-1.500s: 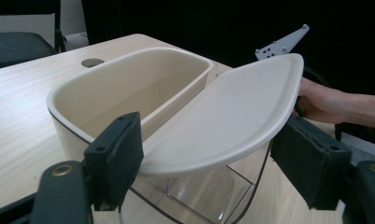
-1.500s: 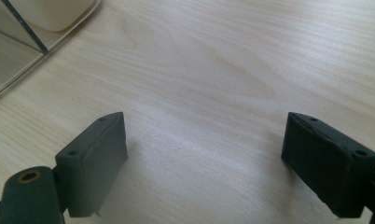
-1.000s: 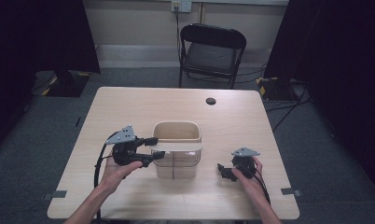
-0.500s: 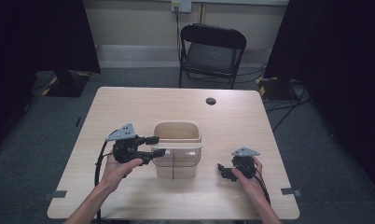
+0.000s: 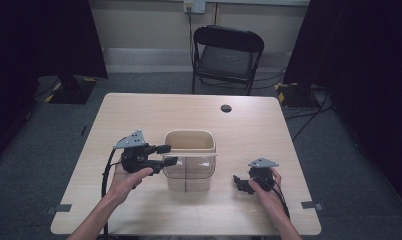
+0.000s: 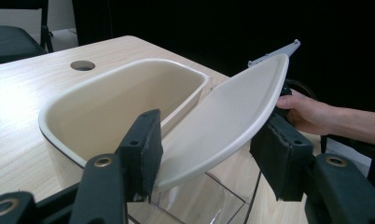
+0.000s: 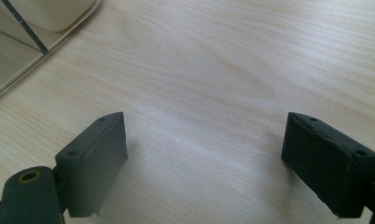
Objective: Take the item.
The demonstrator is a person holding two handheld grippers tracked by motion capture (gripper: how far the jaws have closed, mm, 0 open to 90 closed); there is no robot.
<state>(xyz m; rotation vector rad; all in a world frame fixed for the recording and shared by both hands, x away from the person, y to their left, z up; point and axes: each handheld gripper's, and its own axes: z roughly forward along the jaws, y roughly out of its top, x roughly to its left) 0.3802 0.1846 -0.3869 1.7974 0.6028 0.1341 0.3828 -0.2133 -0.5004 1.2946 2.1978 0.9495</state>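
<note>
Between tool pads, cream flap [image 6: 223, 126]

Room around the wooden table [image 5: 139, 125]

A black folding chair [image 5: 226, 57] stands at twelve o'clock beyond the table's far edge, below a wall socket [image 5: 194, 6] with a cable hanging down. A round dark grommet hole [image 5: 226, 108] sits near the far edge. Dark curtains [image 5: 44, 40] hang at ten and two o'clock, over grey carpet [image 5: 49, 145].
</note>
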